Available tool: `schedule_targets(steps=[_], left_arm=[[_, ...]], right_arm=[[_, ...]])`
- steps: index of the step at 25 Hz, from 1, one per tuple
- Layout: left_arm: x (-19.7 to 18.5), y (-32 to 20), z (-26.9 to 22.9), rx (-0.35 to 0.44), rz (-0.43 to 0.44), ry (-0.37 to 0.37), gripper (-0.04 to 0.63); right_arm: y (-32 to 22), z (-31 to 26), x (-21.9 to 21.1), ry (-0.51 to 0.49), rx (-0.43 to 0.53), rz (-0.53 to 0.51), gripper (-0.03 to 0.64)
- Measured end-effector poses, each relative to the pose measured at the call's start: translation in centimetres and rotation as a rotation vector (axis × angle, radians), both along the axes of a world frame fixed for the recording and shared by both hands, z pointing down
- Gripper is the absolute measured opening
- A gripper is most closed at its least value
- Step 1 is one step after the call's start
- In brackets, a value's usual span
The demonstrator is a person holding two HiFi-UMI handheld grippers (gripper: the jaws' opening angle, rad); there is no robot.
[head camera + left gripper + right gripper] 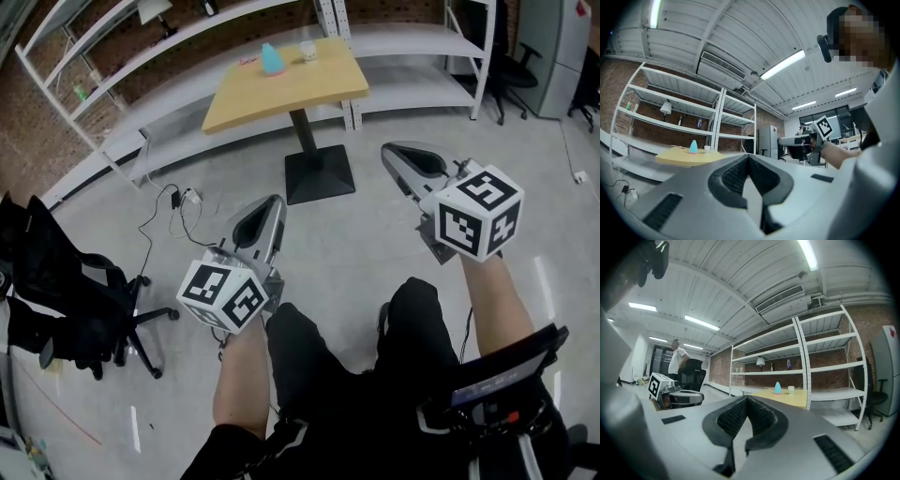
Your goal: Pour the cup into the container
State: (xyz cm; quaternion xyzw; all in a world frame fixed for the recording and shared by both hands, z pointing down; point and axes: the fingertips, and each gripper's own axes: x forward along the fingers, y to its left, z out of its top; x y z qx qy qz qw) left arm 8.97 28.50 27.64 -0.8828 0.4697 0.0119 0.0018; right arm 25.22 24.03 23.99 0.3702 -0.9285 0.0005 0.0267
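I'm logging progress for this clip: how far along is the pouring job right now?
Nothing looks done yet: the white cup and the blue container stand side by side on the yellow table. Nothing is in hand: the left claw and right claw are both shut and empty, well short of the table. Left to do: reach the table, grasp the cup, pour into the container.

On the square light-wood worktop (291,94), the small white cup (307,50) stands to the right of the light-blue rounded container (272,59), near it but apart, both by the far edge. White metal shelving (412,42) runs behind the worktop. A black office chair (84,300) stands on the floor at far left. The left hand-held gripper (274,204) and right hand-held gripper (390,152) are side by side, well short of the worktop.
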Motion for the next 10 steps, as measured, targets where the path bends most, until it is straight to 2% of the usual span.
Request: schedule_targets(steps=[10], left_arm=[[0.96,0.35,0.07,0.000,0.011,-0.006,-0.005]], right_arm=[[0.53,0.24,0.81,-0.006,0.002,0.003,0.000]])
